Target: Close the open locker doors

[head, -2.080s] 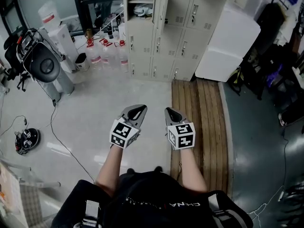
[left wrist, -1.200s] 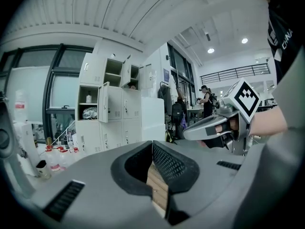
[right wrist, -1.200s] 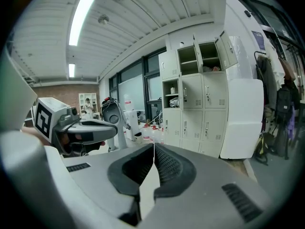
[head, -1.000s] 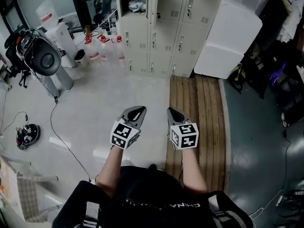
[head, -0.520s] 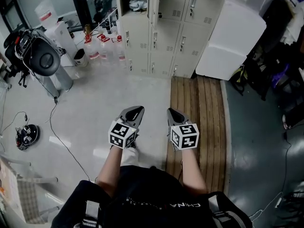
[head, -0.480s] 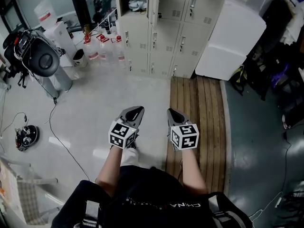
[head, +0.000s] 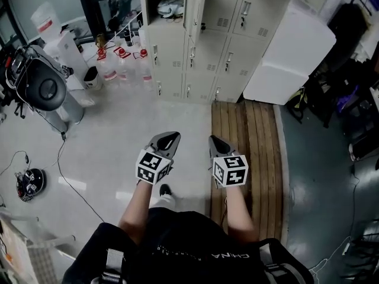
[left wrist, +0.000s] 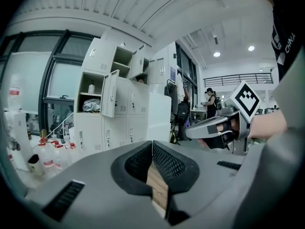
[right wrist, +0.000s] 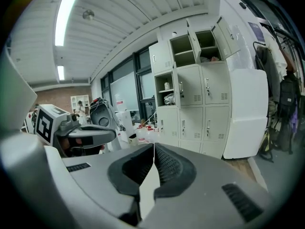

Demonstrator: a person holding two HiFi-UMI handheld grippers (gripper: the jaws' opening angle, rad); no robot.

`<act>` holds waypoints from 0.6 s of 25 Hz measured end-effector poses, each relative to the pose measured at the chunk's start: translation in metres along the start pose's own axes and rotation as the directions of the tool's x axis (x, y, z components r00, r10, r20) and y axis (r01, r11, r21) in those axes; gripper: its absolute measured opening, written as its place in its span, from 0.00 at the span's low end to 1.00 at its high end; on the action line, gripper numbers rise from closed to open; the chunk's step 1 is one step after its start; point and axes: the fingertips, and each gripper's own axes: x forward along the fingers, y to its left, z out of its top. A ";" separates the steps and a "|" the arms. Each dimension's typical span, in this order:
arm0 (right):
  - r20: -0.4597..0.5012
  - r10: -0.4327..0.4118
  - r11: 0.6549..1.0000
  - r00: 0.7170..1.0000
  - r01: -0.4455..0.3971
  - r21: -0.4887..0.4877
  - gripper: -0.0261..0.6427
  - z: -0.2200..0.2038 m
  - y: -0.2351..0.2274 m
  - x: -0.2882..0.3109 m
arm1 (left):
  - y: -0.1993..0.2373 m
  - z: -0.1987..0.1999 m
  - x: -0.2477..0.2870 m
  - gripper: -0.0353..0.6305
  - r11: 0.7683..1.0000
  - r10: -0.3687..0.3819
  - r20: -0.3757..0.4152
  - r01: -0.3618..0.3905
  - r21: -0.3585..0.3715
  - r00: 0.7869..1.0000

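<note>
I had carried both grippers nearer the lockers [head: 228,46] than a second before. The open locker door [head: 195,7] was ajar ahead, well apart from the left gripper [head: 168,139] and right gripper [head: 215,143], both pinched together and empty.

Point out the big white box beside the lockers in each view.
Head view: white box upper right, right of the lockers.
Left gripper view: centre, right of the lockers.
Right gripper view: right of centre, beside the lockers.
Shared landmark: the lockers.
</note>
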 end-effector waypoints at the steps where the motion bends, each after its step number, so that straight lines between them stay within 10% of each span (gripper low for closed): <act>1: -0.003 -0.003 1.000 1.000 0.003 0.001 0.09 0.003 0.002 0.009 | 0.011 0.001 0.002 0.09 1.000 -0.003 -0.002 0.003 0.001 1.000; 15: -0.010 -0.047 0.999 0.999 0.047 -0.003 0.09 0.050 0.058 0.135 | 0.157 0.012 0.004 0.09 1.000 -0.030 0.000 0.030 -0.007 1.000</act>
